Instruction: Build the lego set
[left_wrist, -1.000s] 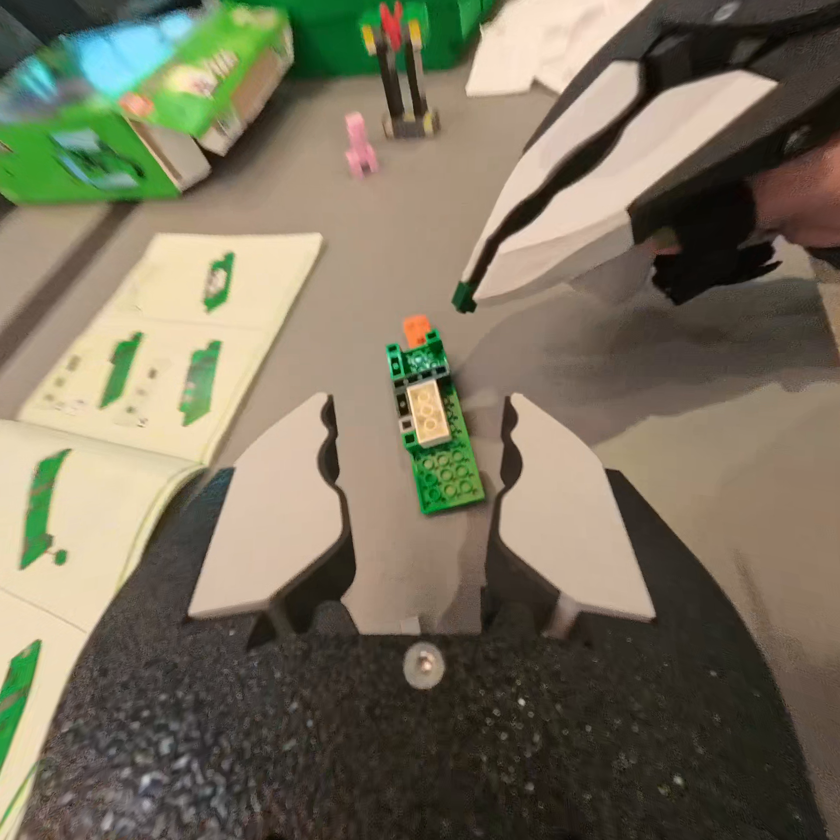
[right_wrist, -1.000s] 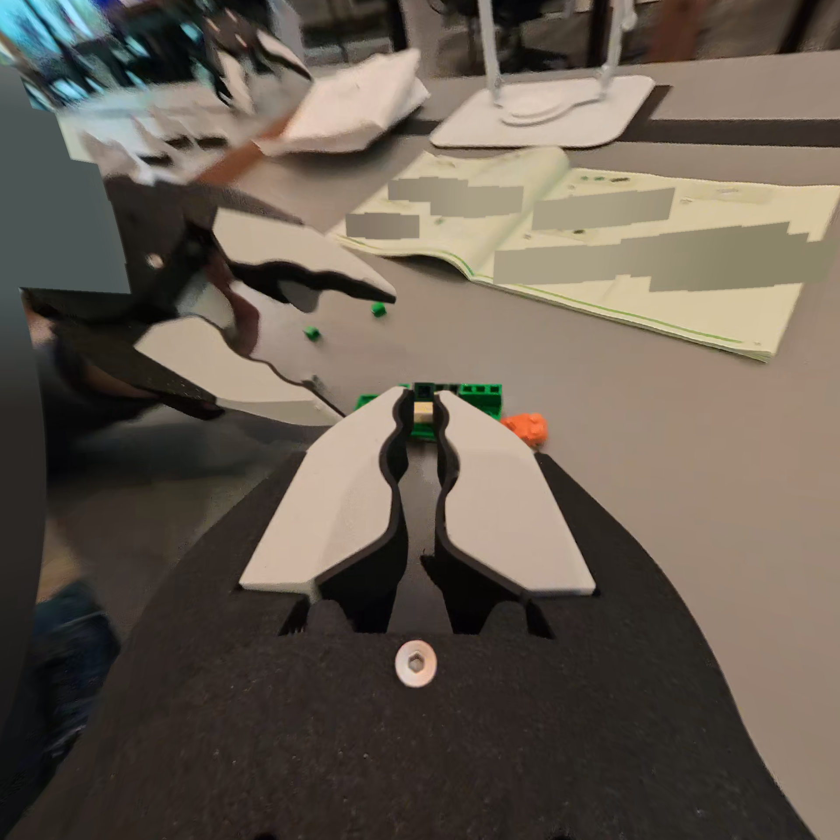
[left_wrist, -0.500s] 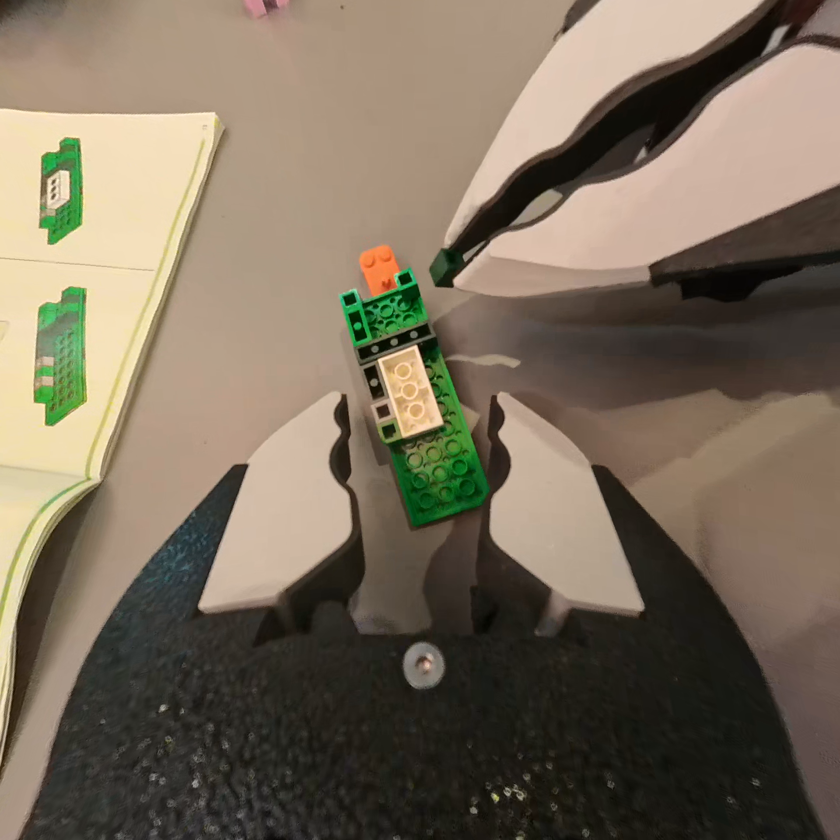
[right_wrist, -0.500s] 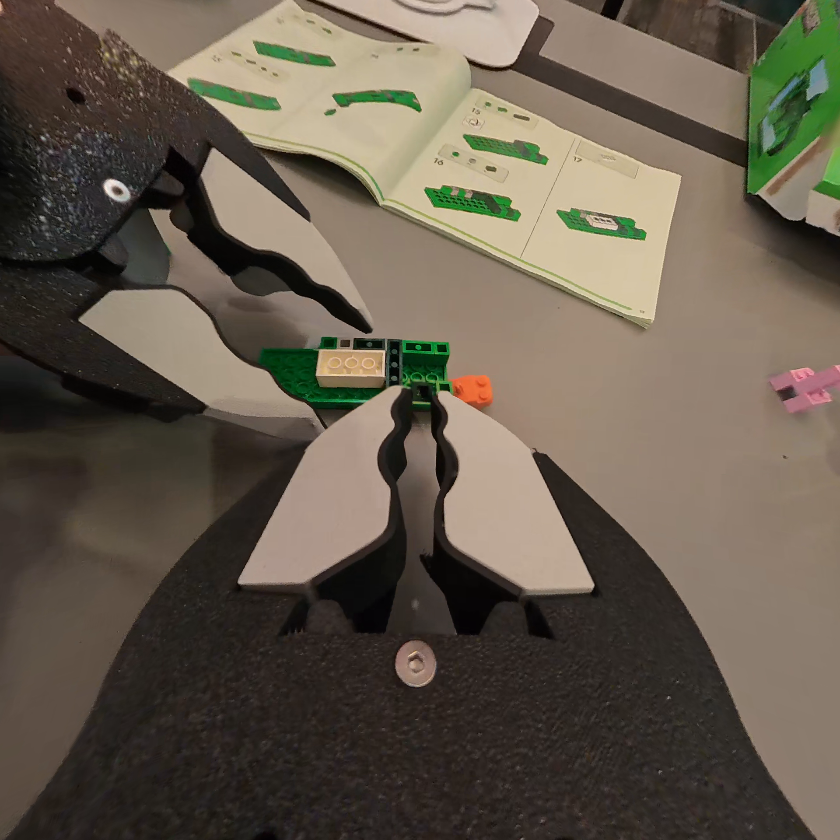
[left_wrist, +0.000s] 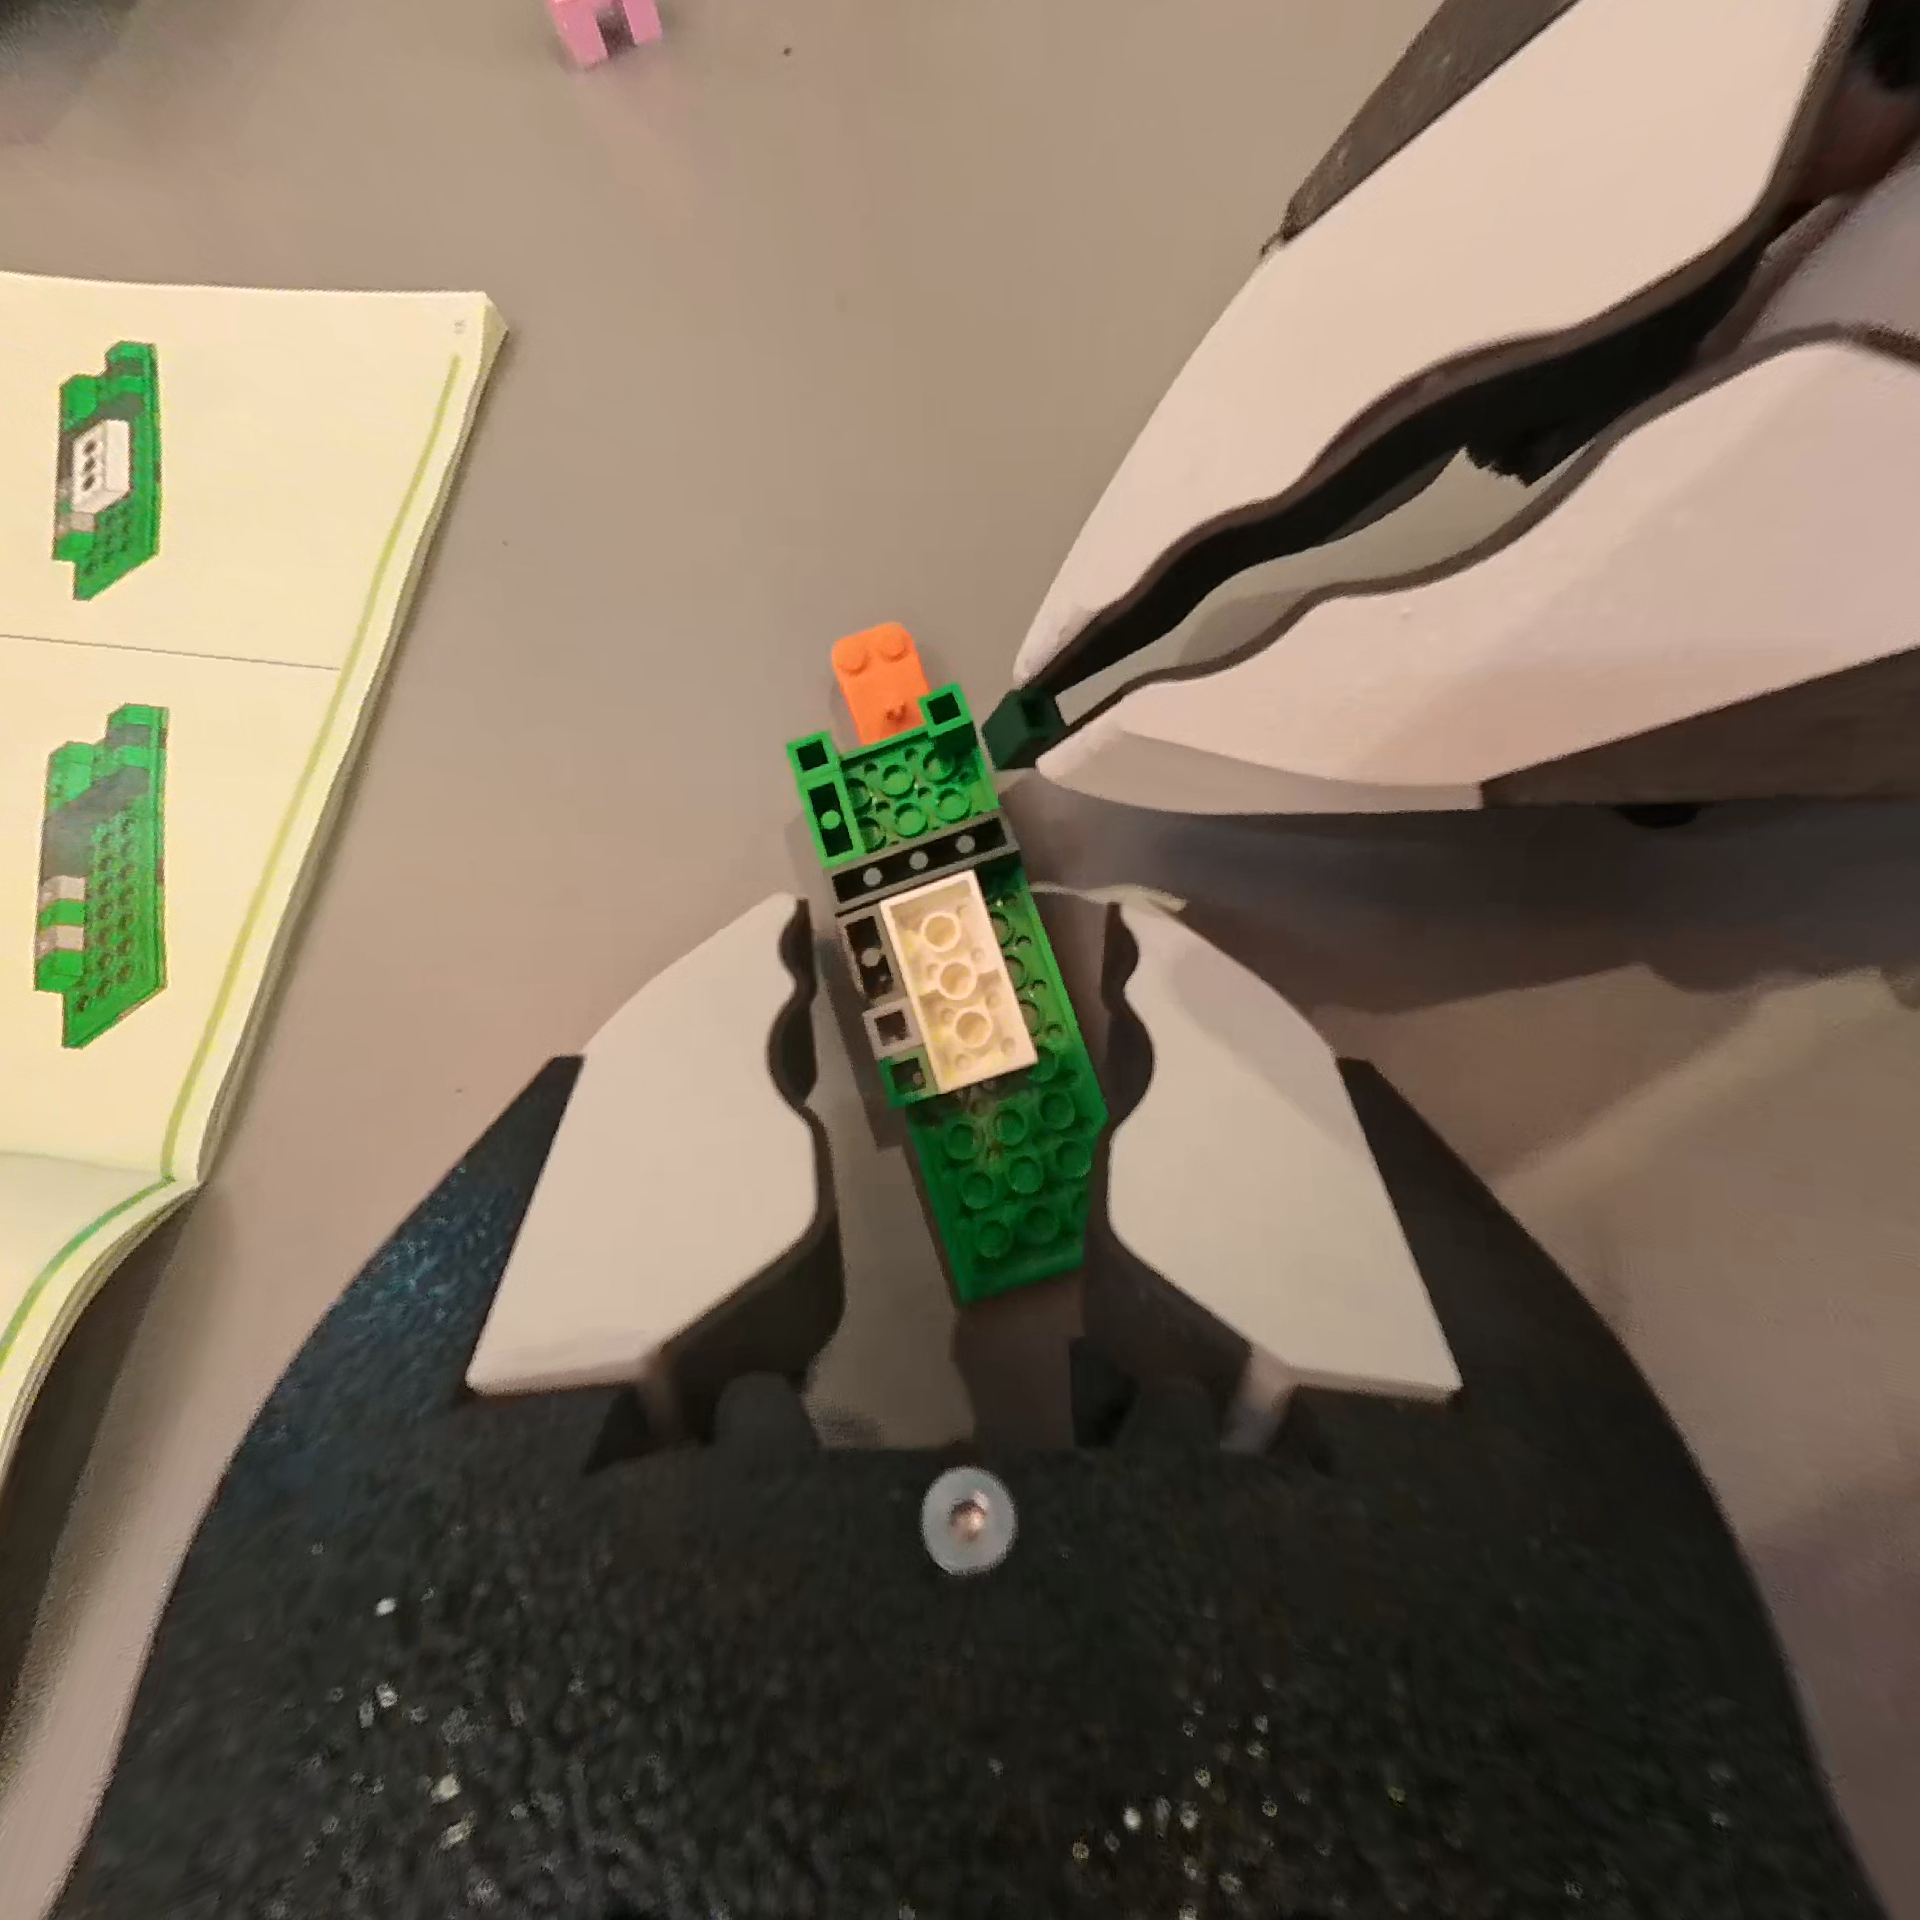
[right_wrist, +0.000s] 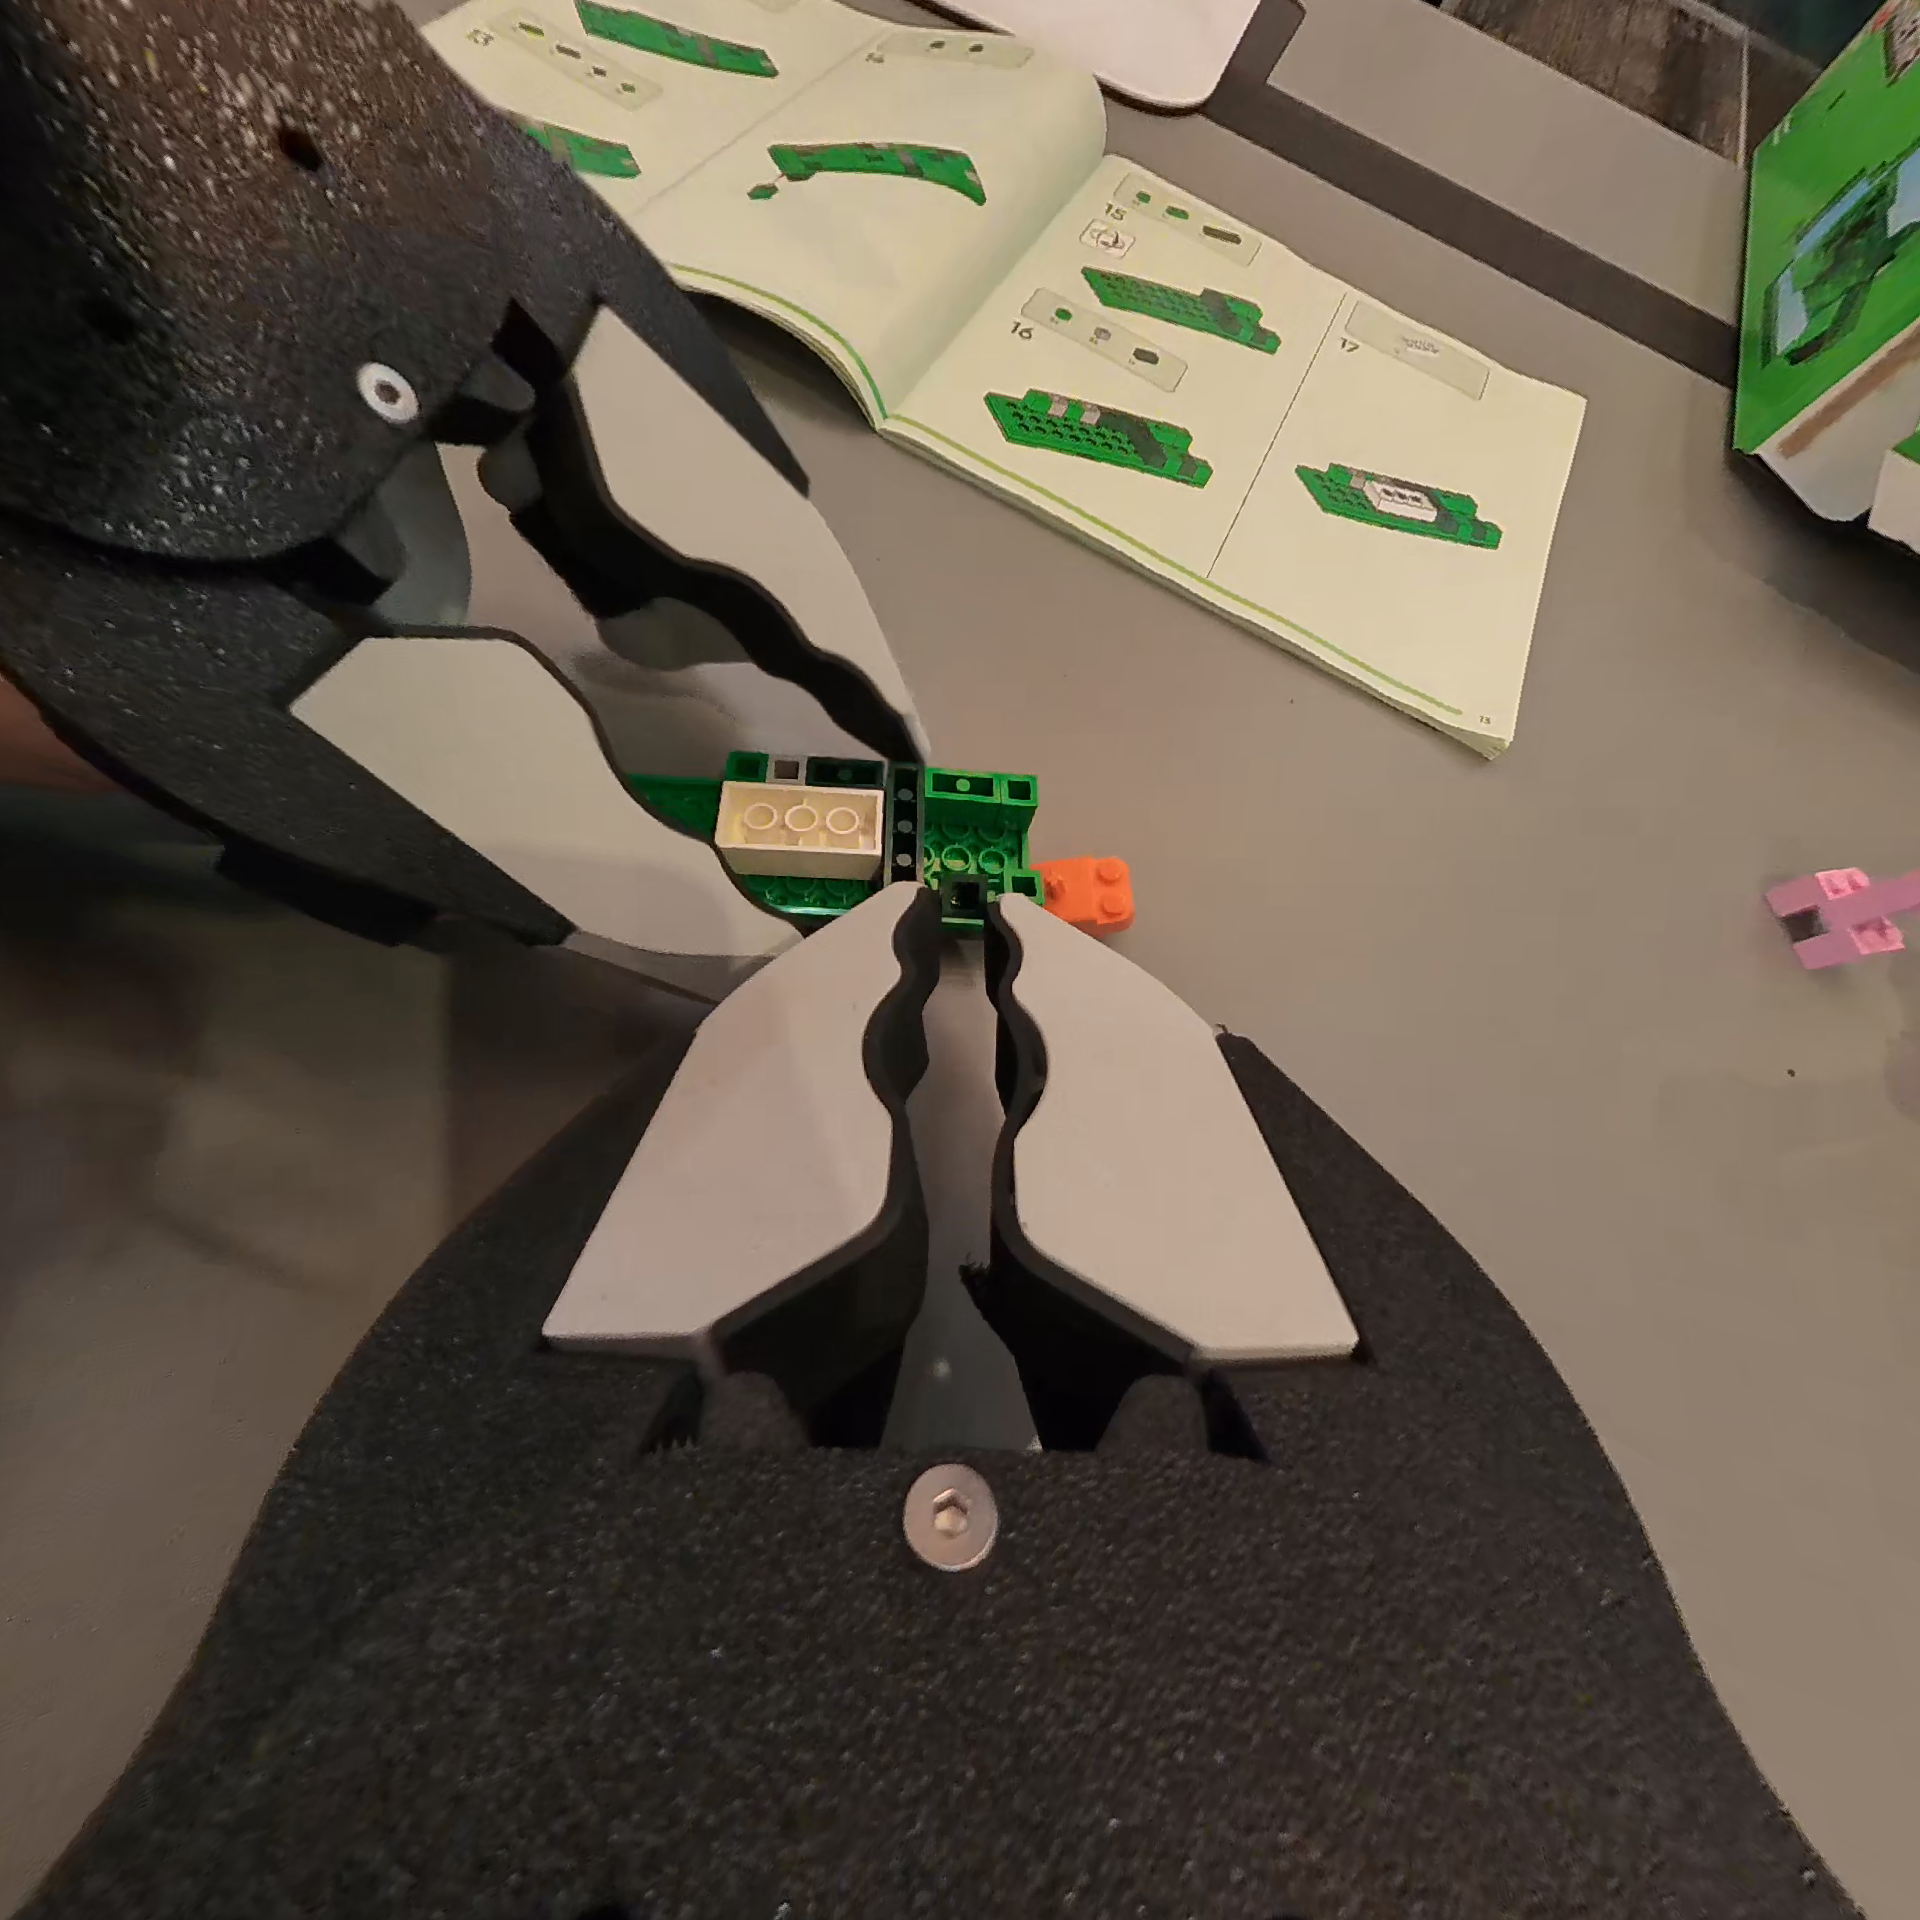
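Observation:
A green Lego build (left_wrist: 1023, 1174) with a white brick (left_wrist: 961, 987) on top lies on the grey table, with an orange piece (left_wrist: 878, 681) at its far end. My left gripper (left_wrist: 951, 914) is open, one finger on each side of the build. My right gripper (left_wrist: 1039, 727) is shut on a small dark green brick (left_wrist: 1023, 727) and holds it at the build's far right corner. In the right wrist view the right gripper (right_wrist: 961, 906) holds the dark green brick (right_wrist: 966, 894) over the build (right_wrist: 966, 847). The left gripper (right_wrist: 847, 842) flanks the white brick (right_wrist: 800, 826), and the orange piece (right_wrist: 1091, 894) lies to the right.
An open instruction booklet (left_wrist: 208, 727) lies left of the build; it also shows in the right wrist view (right_wrist: 1247, 436). A pink Lego piece (right_wrist: 1839, 920) lies on the table to the right. A green box (right_wrist: 1829, 260) stands at the far right. My left and right fingertips are right by each other.
My left gripper has moved forward, so its fingers now flank the build. My right gripper has brought the dark green brick down to the build's corner by the orange piece.

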